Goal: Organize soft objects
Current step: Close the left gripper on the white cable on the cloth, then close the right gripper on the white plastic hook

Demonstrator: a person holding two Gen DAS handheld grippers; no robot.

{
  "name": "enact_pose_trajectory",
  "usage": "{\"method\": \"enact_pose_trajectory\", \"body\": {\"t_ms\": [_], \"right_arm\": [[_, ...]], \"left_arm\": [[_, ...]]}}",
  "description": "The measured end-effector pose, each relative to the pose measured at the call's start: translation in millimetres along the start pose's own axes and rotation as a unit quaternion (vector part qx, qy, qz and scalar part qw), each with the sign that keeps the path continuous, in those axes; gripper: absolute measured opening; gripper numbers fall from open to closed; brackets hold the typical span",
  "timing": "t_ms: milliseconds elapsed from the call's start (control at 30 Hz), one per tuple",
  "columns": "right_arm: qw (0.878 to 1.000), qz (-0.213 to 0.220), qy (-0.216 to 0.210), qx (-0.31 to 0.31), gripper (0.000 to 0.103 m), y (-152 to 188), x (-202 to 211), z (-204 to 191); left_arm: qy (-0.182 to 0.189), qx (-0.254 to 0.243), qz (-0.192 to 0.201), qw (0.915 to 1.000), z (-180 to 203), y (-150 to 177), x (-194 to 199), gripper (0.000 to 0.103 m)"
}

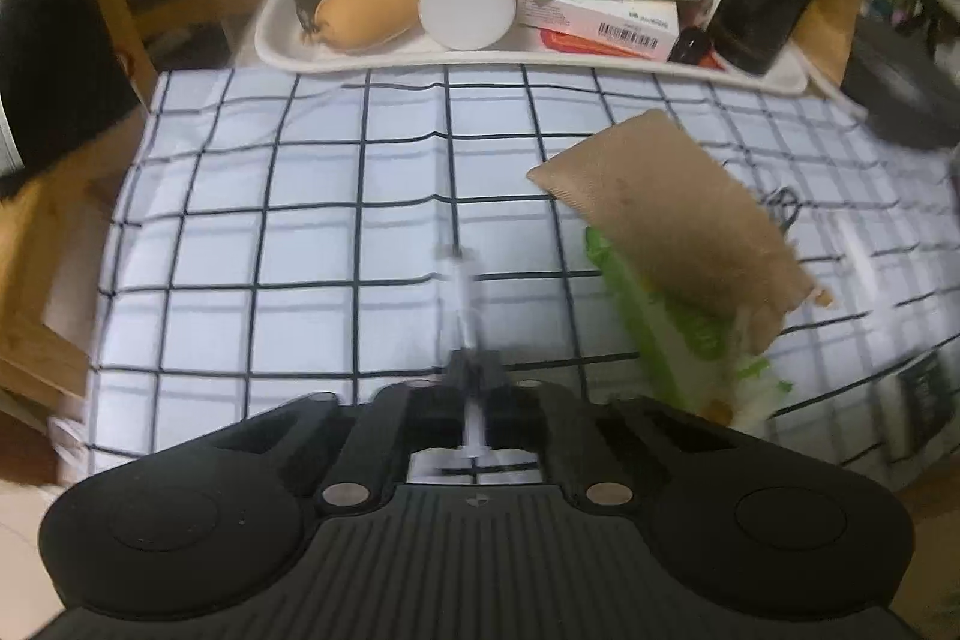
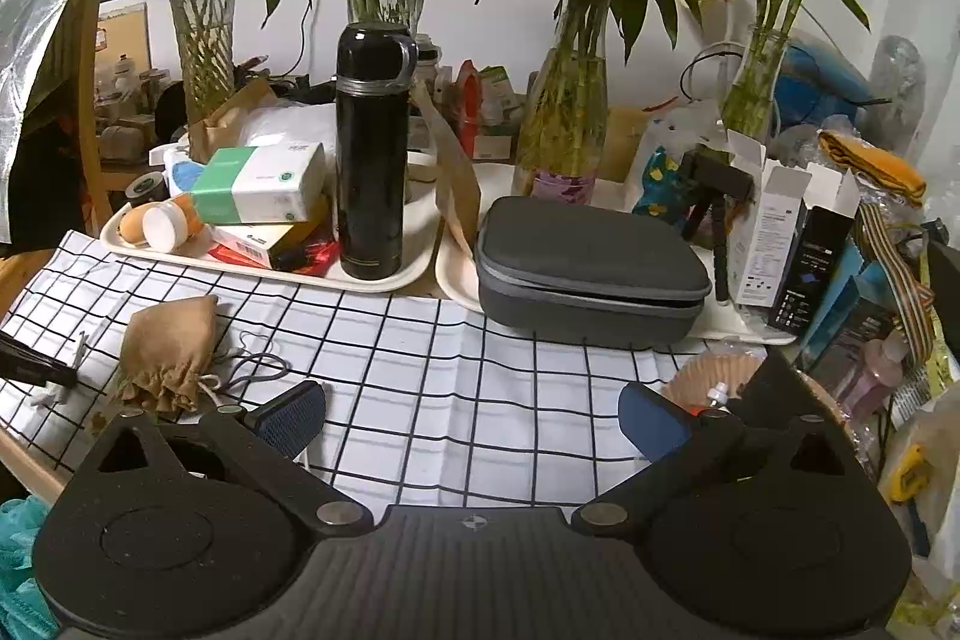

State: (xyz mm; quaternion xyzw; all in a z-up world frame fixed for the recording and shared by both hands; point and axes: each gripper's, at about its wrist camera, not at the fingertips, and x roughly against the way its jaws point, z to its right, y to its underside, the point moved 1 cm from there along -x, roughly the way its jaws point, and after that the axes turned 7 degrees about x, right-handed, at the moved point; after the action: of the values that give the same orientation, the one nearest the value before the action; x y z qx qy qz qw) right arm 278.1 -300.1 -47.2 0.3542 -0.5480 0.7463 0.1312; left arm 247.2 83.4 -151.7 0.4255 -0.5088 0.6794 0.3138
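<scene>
A tan burlap drawstring pouch [image 1: 678, 220] [image 2: 168, 346] lies on the checked cloth [image 1: 300, 220] and partly covers a green and white packet [image 1: 678, 340]. In the left wrist view my left gripper [image 1: 474, 364] is shut, with a thin, blurred white string [image 1: 462, 280] running out between its fingertips. It hangs over the cloth, left of the pouch. In the right wrist view my right gripper [image 2: 474, 418] stands open and empty over the cloth, right of the pouch. A yellow-orange soft lump [image 1: 369, 7] [image 2: 129, 223] lies in the white tray [image 1: 276, 46].
The white tray [image 2: 384, 283] at the back also holds boxes, a white jar [image 1: 468, 4] and a tall black flask [image 2: 369, 148]. A grey zip case [image 2: 594, 268] sits on a second tray. Black cords [image 2: 258, 370] lie by the pouch. Vases and clutter crowd the back and right.
</scene>
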Motion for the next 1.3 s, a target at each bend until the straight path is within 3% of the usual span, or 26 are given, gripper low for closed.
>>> {"method": "enact_pose_trajectory", "body": {"t_ms": [367, 567, 700, 867, 1200, 1300], "right_arm": [[1.000, -0.007, -0.008, 0.023, 0.103, -0.1, -19.8, -2.0], [0.999, -0.017, -0.023, 0.022, 0.103, 1.9, -39.2, 1.5], [0.998, -0.026, -0.045, 0.021, 0.103, 1.2, -55.6, 3.4], [0.993, -0.044, -0.103, 0.032, 0.102, 2.6, -81.0, -2.2], [0.971, -0.091, -0.212, 0.055, 0.065, 7.8, -133.4, -26.2], [0.963, -0.095, -0.246, 0.057, 0.060, 6.6, -142.3, -35.0]], "left_arm": [[0.064, 0.007, 0.070, 0.9955, -6.2, -7.8, 50.4, 0.003], [0.087, -0.020, 0.104, 0.9906, 7.2, -9.5, 66.5, 0.003], [0.099, -0.037, 0.115, 0.9878, 14.4, -8.9, 72.8, 0.003], [0.104, -0.040, 0.121, 0.9864, 16.4, -11.5, 75.5, 0.003], [0.107, -0.039, 0.118, 0.9865, 15.3, -16.0, 72.9, 0.003], [0.110, -0.036, 0.117, 0.9864, 15.0, -17.1, 72.9, 0.003]]}}
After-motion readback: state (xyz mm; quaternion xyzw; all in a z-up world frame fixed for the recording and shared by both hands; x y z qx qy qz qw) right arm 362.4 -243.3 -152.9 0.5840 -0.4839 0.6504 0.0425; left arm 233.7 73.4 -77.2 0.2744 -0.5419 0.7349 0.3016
